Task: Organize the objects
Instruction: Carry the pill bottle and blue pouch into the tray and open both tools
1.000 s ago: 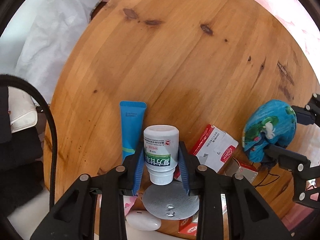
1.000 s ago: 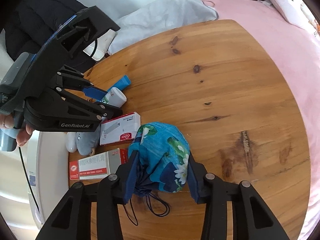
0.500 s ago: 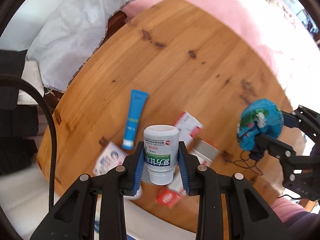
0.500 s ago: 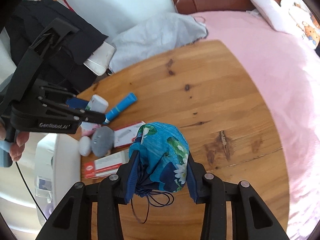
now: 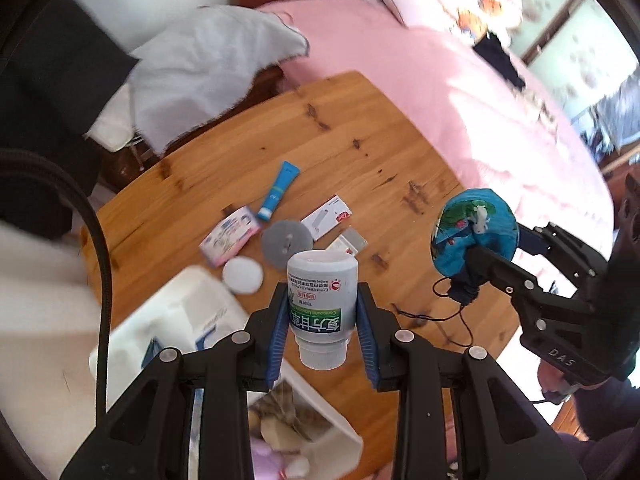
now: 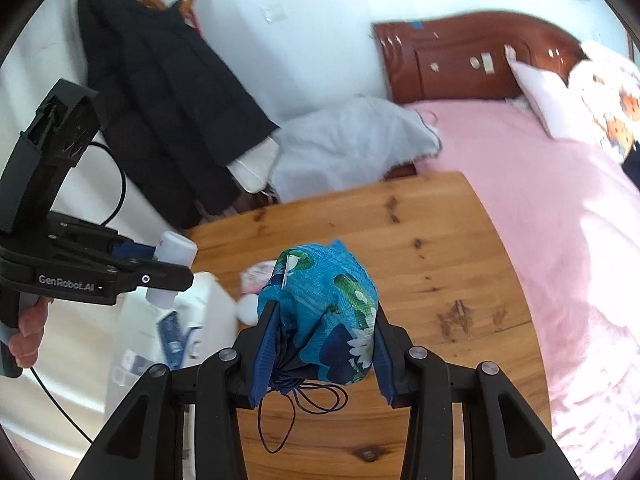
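Blue-padded jaws of the left gripper (image 5: 323, 324) pinching a white medicine bottle (image 5: 322, 304) with a green label, cap end toward the camera, held in the air above the near edge of the round wooden bench (image 5: 360, 128). Blue floral drawstring pouch (image 6: 324, 312) clamped between the jaws of the right gripper (image 6: 322, 336), cords dangling below, likewise clear of the bench top. Left behind on the bench: a blue tube (image 5: 278, 191), a pink-and-white packet (image 5: 230, 236) just beside its cap end, a grey disc (image 5: 287, 243), a white round pad (image 5: 243, 276), a red-and-white box (image 5: 327, 217) and a smaller box (image 5: 349, 243) partly behind the bottle, all clustered near the edge closest to the left wrist camera. White storage box (image 5: 320, 424) below the left gripper, holding blurred items hard to identify. Seen from the right wrist camera, a hand (image 6: 28, 332) gripping the left gripper's handle at the frame's left edge. Pink bed (image 6: 560, 208) with pillows beside the bench, grey cloth (image 6: 352, 144) draped at its corner, dark coat (image 6: 160, 92) hanging against the white wall. Both views softened by blur.
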The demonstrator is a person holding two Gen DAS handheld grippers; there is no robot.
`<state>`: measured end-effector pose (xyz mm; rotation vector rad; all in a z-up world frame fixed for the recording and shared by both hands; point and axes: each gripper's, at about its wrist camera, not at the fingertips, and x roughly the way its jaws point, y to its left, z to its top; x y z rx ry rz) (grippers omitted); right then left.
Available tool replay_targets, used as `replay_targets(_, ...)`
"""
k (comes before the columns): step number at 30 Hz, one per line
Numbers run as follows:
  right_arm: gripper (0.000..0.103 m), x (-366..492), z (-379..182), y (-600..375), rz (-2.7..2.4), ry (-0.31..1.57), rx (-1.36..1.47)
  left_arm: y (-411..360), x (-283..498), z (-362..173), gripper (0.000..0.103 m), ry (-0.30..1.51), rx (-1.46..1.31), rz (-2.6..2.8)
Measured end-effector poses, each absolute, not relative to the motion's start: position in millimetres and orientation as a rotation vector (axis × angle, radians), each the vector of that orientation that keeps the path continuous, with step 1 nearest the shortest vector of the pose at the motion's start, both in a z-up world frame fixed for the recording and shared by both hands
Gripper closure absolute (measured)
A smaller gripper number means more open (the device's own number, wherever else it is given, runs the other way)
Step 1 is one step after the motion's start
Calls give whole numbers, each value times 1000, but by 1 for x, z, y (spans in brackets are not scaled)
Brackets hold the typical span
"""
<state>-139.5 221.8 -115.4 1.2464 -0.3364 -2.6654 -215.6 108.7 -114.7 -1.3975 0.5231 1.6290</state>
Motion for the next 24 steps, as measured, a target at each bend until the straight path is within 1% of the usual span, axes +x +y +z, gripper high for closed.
replay_targets(9, 60, -102, -61, 155, -2676, -209, 1088, 20, -216, -76, 69, 288, -1374, 1735)
replay_targets(13, 60, -90, -45, 120, -2677, -130, 1037, -14, -216, -68, 68, 266, -1320, 1808)
replay_targets(17, 60, -83, -40, 92, -2643, -98, 1025, -42, -222, -71, 68, 203, -1317, 1896)
replay_targets(24, 60, -77, -43, 43, -2563, 10, 1049, -76, -242, -100, 68, 183, -1367, 2005)
